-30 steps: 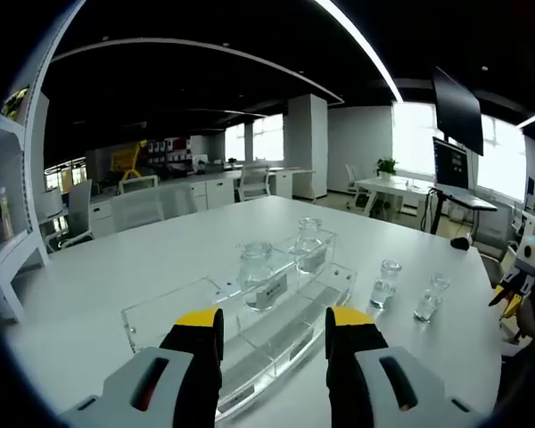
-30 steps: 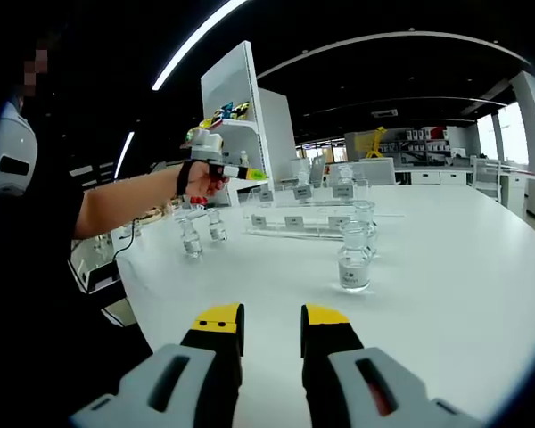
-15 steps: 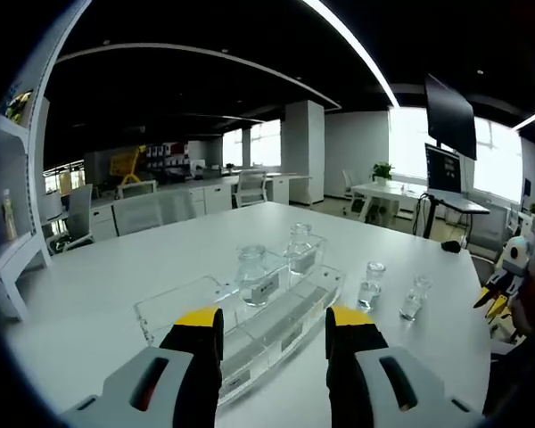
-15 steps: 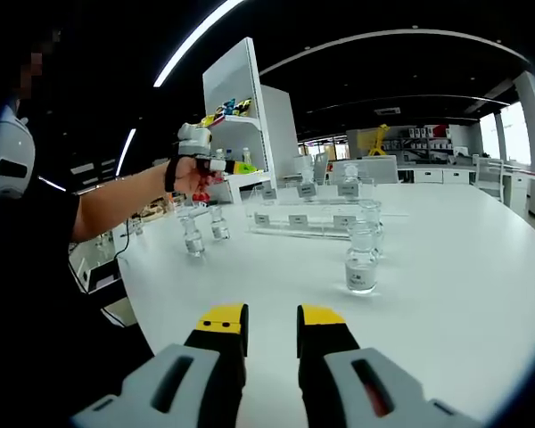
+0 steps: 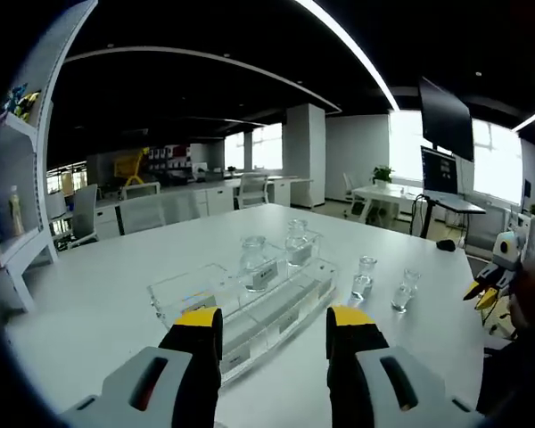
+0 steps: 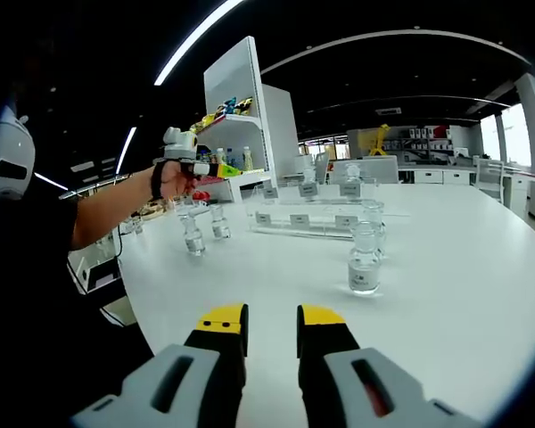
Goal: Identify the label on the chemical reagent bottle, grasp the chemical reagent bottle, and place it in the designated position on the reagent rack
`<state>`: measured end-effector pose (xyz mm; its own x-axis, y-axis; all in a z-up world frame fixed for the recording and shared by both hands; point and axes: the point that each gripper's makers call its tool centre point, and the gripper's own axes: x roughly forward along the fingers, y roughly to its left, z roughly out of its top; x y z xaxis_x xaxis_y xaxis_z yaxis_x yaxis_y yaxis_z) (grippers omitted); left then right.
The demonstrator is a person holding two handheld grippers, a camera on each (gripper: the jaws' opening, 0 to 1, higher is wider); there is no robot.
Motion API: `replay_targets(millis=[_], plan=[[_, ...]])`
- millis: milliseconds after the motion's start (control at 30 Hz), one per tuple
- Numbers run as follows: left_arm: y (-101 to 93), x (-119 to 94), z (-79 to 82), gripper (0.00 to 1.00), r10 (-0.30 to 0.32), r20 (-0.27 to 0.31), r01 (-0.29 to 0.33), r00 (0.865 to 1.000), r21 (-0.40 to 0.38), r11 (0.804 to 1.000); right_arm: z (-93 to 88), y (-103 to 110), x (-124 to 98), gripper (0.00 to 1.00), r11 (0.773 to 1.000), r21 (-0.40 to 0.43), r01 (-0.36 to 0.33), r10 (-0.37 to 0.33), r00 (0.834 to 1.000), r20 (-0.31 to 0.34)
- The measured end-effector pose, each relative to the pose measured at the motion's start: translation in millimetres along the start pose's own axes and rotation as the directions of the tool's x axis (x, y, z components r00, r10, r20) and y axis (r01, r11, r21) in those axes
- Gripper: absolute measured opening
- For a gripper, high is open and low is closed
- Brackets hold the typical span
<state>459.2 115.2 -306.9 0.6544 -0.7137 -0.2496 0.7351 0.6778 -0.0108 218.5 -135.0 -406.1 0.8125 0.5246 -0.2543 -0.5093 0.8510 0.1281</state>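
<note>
Ahead of right claw (image 6: 269, 332): reagent bottle (image 6: 364, 261), well apart.

A large white table (image 5: 107, 294) with a rounded edge spreads across an open-plan office under a dark ceiling crossed by a long light strip (image 5: 348, 49). In the left gripper view, bright windows (image 5: 499, 160) line the far right wall behind a black monitor (image 5: 444, 105) on a stand, a desk (image 5: 401, 192) and a potted plant (image 5: 382, 171). A white pillar (image 5: 305, 156) stands at the far middle, office chairs (image 5: 85, 214) to its left. In the right gripper view, a white shelving unit (image 6: 241, 107) rises at the table's far left.
</note>
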Motion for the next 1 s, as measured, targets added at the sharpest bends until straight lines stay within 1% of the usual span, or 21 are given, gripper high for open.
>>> replay_targets(millis=[233,400,567,733,1000], plan=[[0.7,-13,-1.3,0.47,0.008,0.018,-0.008,1.0,-0.013,1.0,-1.9,0,3,0.21,1.0,0.004,-0.003,0.003,1.0,-0.003],[-9.4,-24,0.1,0.47,-0.002,0.039,0.003,0.999,-0.017,1.0,-2.0,-2,3,0.21,1.0,0.005,0.001,-0.001,1.0,-0.003],[-13.8,-30,-3.2,0.48,-0.009,0.044,0.01,0.999,-0.017,1.0,-2.5,-5,3,0.21,1.0,0.007,0.008,-0.008,1.0,-0.002],[-18.6,-44,-5.4,0.47,-0.015,0.049,0.017,0.999,-0.029,0.999,-0.4,-14,1,0.21,0.999,0.019,0.038,-0.039,0.999,0.016],[-26.1,-64,-14.2,0.47,-0.013,0.051,0.015,0.999,-0.039,0.999,-1.5,-17,2,0.21,0.999,0.022,0.043,-0.043,0.999,0.015]])
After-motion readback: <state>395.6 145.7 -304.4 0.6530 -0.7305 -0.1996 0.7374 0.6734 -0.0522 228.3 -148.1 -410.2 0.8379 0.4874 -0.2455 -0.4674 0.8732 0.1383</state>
